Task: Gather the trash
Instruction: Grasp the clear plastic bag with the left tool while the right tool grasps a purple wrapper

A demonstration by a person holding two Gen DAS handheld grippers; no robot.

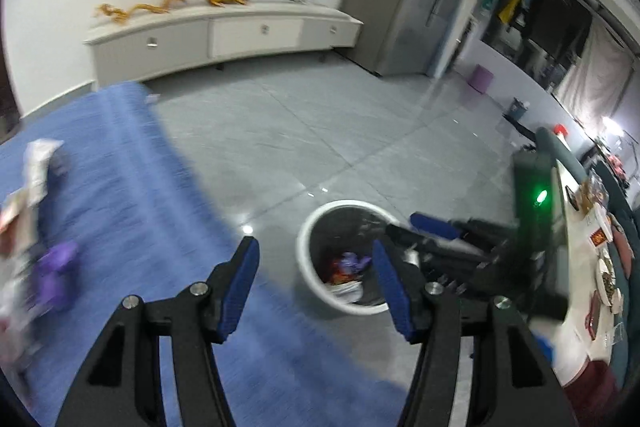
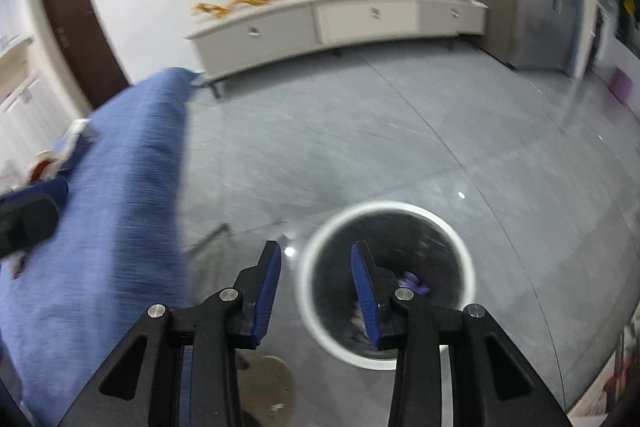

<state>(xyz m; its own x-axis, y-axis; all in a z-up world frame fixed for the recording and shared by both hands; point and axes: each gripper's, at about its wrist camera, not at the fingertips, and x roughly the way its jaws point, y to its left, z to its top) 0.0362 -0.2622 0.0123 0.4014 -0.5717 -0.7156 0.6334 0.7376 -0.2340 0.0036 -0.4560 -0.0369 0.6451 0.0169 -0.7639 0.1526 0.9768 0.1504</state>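
presently, item: both our grippers empty, jaws parted with nothing between the pads. left gripper (image 1: 316,255): white waste bin (image 1: 316,301) just ahead of and between its jaws, wrappers already inside; remaining trash (image 1: 36,167) lies well off to its left on the blue cloth (image 1: 132,195). right gripper (image 2: 316,259): bin rim (image 2: 308,291) between its jaws. risks, in our judgement: blurred views suggest haste, so we could clip the other gripper, knock the bin, or snag cloth with a wrapper.

both wrist views: angled downward | shared: bin (image 1: 320,301) (image 2: 320,335) (blurred)
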